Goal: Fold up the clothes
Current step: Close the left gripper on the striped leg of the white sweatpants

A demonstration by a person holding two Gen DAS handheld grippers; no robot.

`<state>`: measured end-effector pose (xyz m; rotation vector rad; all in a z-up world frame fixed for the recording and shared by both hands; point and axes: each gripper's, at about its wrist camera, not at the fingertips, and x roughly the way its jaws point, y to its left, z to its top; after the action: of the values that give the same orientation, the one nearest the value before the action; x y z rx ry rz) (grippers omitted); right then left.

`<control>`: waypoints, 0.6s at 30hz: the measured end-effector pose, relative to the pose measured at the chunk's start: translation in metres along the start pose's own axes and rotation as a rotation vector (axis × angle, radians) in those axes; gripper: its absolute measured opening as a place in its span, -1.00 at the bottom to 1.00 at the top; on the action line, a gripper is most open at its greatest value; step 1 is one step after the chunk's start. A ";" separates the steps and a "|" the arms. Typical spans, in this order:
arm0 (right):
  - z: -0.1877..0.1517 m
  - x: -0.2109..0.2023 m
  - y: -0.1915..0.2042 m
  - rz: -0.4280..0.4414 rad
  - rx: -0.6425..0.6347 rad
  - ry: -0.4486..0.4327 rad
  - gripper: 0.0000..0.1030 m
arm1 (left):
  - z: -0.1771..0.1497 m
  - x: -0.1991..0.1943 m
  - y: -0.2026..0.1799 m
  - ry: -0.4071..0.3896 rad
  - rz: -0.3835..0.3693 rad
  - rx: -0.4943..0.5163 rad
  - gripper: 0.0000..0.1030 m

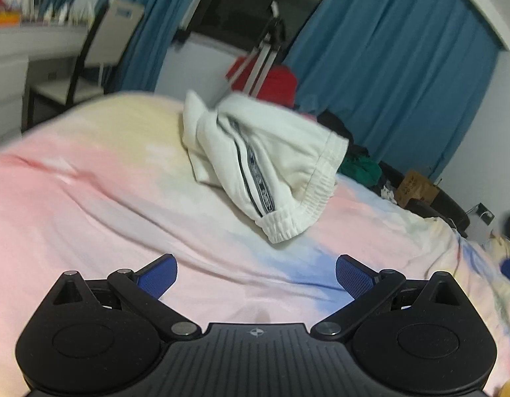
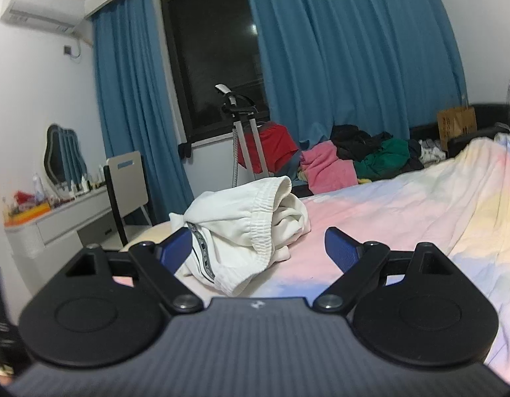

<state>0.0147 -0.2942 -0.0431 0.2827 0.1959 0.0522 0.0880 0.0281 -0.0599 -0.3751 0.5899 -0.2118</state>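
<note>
Left tongs (image 1: 256,276): blue pads spread wide apart, nothing between them, held above the pastel bedsheet (image 1: 89,205) at the bottom of the left wrist frame. Frame is somewhat motion-blurred.

Right tongs (image 2: 258,248): pads likewise wide apart and empty, low centre of the right wrist frame. The left-hand pad overlaps the edge of the garment in the picture; contact cannot be judged.

Task item: white shorts (image 1: 264,162) with a black lettered side stripe and elastic waistband, lying in a crumpled heap on the bed. In the left wrist view the heap sits at centre frame, above and slightly right of the tongs, clear of both pads. In the right wrist view the shorts (image 2: 248,231) lie at centre, just beyond and between the pads, waistband turned up toward the camera.

Bedsheet (image 2: 420,205): pink, yellow, pale blue blotches, lightly wrinkled.

Surroundings, right wrist view:
- blue curtains (image 2: 354,66) across the upper frame, flanking a dark window (image 2: 215,53).
- garment steamer stand (image 2: 241,132) at centre, red cloth (image 2: 274,149) hung on it.
- clothes pile (image 2: 360,158) at right centre beyond the bed: pink, green, dark pieces.
- brown paper bag (image 2: 456,122) at far right.
- chair (image 2: 126,185) at left centre beside a white worktop (image 2: 66,221) carrying bottles and a mirror (image 2: 63,152).
- air conditioner (image 2: 36,3) at upper left.
</note>
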 end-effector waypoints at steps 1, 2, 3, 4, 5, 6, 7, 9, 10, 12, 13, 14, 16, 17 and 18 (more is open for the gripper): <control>0.001 0.001 -0.004 0.002 0.021 0.003 0.72 | 0.004 0.013 0.002 0.021 -0.001 -0.020 0.99; 0.001 0.002 -0.008 0.005 0.043 0.001 0.72 | 0.008 0.025 0.004 0.036 -0.008 -0.039 0.99; 0.001 0.003 -0.012 0.008 0.065 -0.002 0.72 | 0.013 0.038 0.007 0.050 -0.023 -0.066 0.99; 0.001 0.004 -0.017 0.017 0.083 -0.005 0.72 | 0.017 0.051 0.007 0.059 -0.037 -0.077 0.99; 0.001 0.007 -0.023 0.033 0.098 -0.007 0.72 | 0.022 0.064 0.007 0.067 -0.051 -0.088 0.99; 0.001 0.009 -0.029 0.029 0.119 -0.010 0.72 | 0.026 0.077 0.006 0.071 -0.058 -0.090 0.99; 0.000 0.012 -0.036 0.022 0.141 -0.013 0.72 | 0.030 0.092 0.004 0.077 -0.058 -0.094 0.99; -0.001 0.018 -0.050 0.008 0.185 -0.020 0.73 | 0.037 0.121 0.001 0.089 -0.060 -0.102 0.98; -0.001 0.023 -0.058 0.001 0.207 -0.012 0.73 | 0.039 0.136 -0.001 0.095 -0.059 -0.112 0.96; -0.002 0.032 -0.069 -0.022 0.225 -0.007 0.72 | 0.041 0.162 -0.003 0.106 -0.057 -0.134 0.91; -0.002 0.037 -0.074 -0.040 0.227 -0.011 0.73 | 0.041 0.175 -0.004 0.115 -0.055 -0.150 0.77; -0.002 0.043 -0.080 -0.058 0.228 -0.015 0.73 | 0.043 0.184 -0.006 0.114 -0.048 -0.161 0.64; -0.003 0.053 -0.089 -0.094 0.227 -0.027 0.73 | 0.045 0.193 -0.013 0.089 0.000 -0.158 0.41; -0.005 0.059 -0.093 -0.102 0.235 -0.023 0.73 | 0.046 0.197 -0.016 0.081 0.026 -0.153 0.35; -0.007 0.065 -0.097 -0.108 0.246 -0.017 0.73 | 0.047 0.201 -0.019 0.075 0.051 -0.148 0.09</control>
<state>0.0796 -0.3805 -0.0894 0.5166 0.2010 -0.0817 0.2765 -0.0361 -0.1162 -0.4964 0.6902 -0.1341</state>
